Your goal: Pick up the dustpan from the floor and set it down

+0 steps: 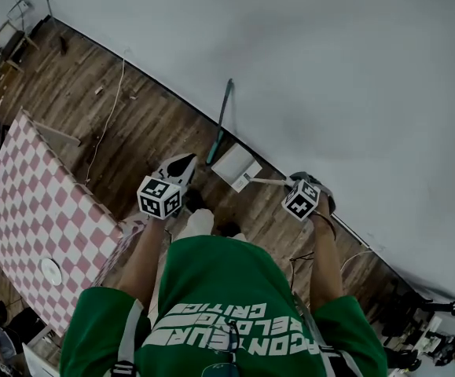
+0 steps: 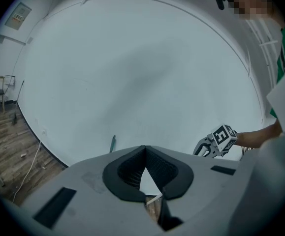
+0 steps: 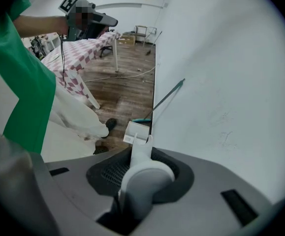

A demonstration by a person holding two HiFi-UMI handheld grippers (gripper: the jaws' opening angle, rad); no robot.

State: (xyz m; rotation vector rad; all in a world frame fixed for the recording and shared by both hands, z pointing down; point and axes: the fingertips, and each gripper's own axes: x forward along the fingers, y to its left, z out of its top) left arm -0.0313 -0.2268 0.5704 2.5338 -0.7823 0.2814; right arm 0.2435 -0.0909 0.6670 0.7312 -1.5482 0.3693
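A white dustpan [image 1: 235,166] is low beside the base of the white wall, its pan [image 3: 136,132] pointing down towards the wood floor. Whether it touches the floor I cannot tell. My right gripper [image 1: 291,182] points steeply down and is shut on the dustpan's white handle [image 3: 141,173], which runs up between the jaws. My left gripper [image 1: 188,160] hovers just left of the pan, jaws together with nothing in them. In the left gripper view a sliver of the dustpan [image 2: 146,182] shows behind the closed jaw tips of the left gripper [image 2: 144,150].
A teal-handled broom [image 1: 222,121] leans against the wall right by the dustpan. A table with a pink checkered cloth [image 1: 31,210] stands to the left. A thin cable [image 1: 105,124] trails over the floor. The person's dark shoes [image 3: 110,124] are near the pan.
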